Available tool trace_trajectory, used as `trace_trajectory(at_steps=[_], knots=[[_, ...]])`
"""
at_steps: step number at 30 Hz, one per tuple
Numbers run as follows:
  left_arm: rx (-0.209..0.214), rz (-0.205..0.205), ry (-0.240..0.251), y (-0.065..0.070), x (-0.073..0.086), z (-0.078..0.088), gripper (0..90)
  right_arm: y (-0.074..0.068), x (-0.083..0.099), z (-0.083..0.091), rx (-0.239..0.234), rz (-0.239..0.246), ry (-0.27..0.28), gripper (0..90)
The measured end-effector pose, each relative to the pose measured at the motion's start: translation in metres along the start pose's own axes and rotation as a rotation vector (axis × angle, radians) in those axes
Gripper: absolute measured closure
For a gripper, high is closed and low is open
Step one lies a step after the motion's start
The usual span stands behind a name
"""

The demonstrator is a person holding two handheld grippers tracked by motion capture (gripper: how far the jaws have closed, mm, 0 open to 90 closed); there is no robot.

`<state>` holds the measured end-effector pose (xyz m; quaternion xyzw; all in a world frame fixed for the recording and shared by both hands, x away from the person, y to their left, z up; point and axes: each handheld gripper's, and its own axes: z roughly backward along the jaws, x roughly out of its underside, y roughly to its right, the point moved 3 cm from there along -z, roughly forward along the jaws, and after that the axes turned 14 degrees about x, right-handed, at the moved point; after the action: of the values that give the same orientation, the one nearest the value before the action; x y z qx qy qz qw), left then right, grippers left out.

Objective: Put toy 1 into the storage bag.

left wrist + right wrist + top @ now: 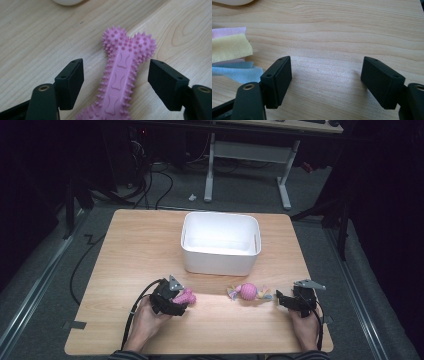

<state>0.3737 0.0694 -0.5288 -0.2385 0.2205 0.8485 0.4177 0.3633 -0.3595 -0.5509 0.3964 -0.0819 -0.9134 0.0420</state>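
Observation:
A pink spiky bone toy (122, 75) lies flat on the wooden table (150, 245). My left gripper (116, 80) stands open around it, one jaw on each side and neither touching. In the high view the bone toy (186, 296) pokes out from the left gripper (172, 300). A pink ball toy with coloured cloth tails (248, 291) lies at the front middle. My right gripper (285, 300) is open just right of it, over bare wood. In the right gripper view (325, 77) the yellow, pink and blue cloth tails (232, 55) lie to the left of its jaws.
A white rectangular bin (220, 242) stands open at the middle of the table, beyond both toys. The person's hands come in over the front edge. Desk legs and cables sit on the floor behind the table.

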Motion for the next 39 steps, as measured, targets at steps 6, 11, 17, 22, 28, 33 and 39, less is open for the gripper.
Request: trace_trajectory(at_steps=[6, 11, 17, 22, 28, 33, 39], knots=[[-0.005, -0.044, -0.019, 0.001, 0.008, -0.003, 46.2, 0.0, 0.0, 0.0, 0.001, -0.001, -0.003, 25.0], [0.033, -0.047, -0.042, -0.001, 0.007, -0.003, 53.1, 0.001, -0.001, -0.002, 0.007, -0.011, -0.003, 25.6], [0.04, -0.085, -0.035, 0.001, 0.008, -0.003, 58.3, 0.001, -0.001, -0.001, 0.011, -0.012, -0.003, 25.8], [0.032, -0.062, -0.001, 0.0, 0.011, -0.002, 59.3, 0.001, -0.001, -0.001, 0.011, -0.012, -0.004, 25.6], [0.055, -0.064, 0.001, -0.001, 0.009, 0.003, 59.4, 0.001, -0.001, -0.001, 0.011, -0.01, -0.002, 25.6], [0.055, -0.075, -0.038, 0.0, 0.003, 0.007, 59.3, 0.001, -0.001, -0.001, 0.011, -0.01, -0.003, 25.4], [0.061, -0.062, 0.014, 0.007, -0.006, 0.027, 59.2, 0.0, 0.0, 0.0, 0.008, -0.008, -0.004, 25.3]])
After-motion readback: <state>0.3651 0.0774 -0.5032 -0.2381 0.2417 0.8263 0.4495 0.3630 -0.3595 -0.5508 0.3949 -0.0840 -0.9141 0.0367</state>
